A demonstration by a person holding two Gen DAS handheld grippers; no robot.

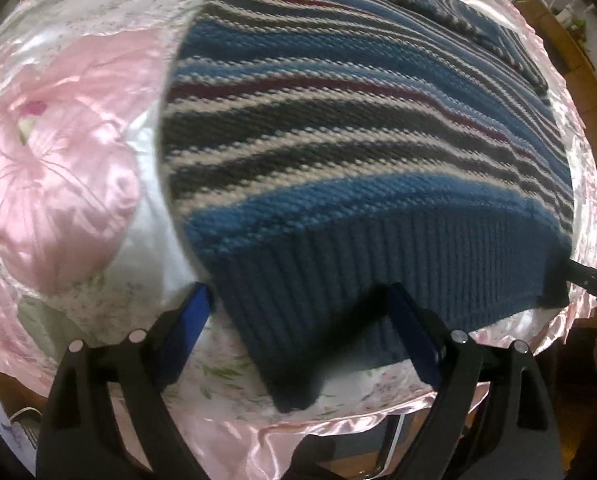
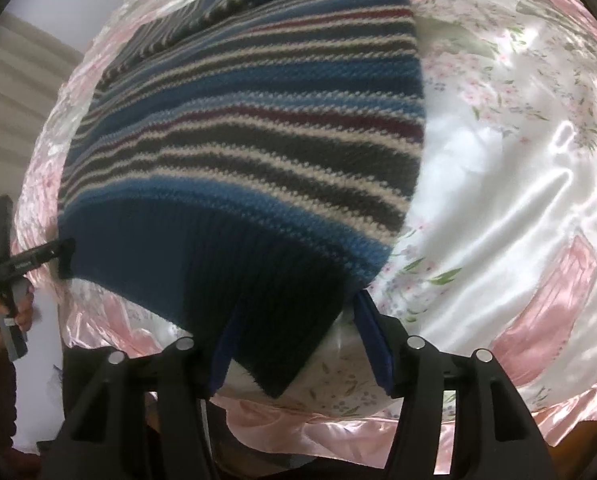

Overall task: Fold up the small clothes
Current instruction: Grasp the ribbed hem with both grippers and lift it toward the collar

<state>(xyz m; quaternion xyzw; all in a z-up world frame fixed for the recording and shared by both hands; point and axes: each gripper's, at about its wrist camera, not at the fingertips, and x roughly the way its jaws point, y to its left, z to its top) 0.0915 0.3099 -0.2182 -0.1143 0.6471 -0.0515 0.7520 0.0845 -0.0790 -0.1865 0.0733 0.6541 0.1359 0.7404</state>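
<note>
Sweater (image 1: 358, 140), striped knit with a dark ribbed hem (image 1: 378, 272), spread flat on a shiny pink flowered cloth (image 1: 58, 168), hem toward both cameras and neck end far off.

Looks soft, thick and floppy, light enough for one pinch at each corner. Probably sags in the middle when lifted and stretches if pulled hard. Likely slides easily on the satin, so calls for lifting rather than dragging. Best taken at the two hem corners, where the ribbing is dense and gives a firm bite through both layers.

Left tongs (image 1: 298, 292) spread wide, straddling one hem corner, clamping nothing. Right tongs (image 2: 300, 306) likewise parted around the other corner (image 2: 278, 380), knit lying between the blue pads (image 2: 372, 340) but not squeezed.

Hard to say whether either corner rests on the cloth or sits slightly raised. Neck and sleeves crowd the top rim of both views, bunched and warped by the lens; impossible to tell whether the sleeves are tucked in. Underside of the sweater hidden. Whatever carries the cloth stays covered. In the right wrist view, a hand (image 2: 14, 316) grips the other tool at the left edge, mostly cut off.
</note>
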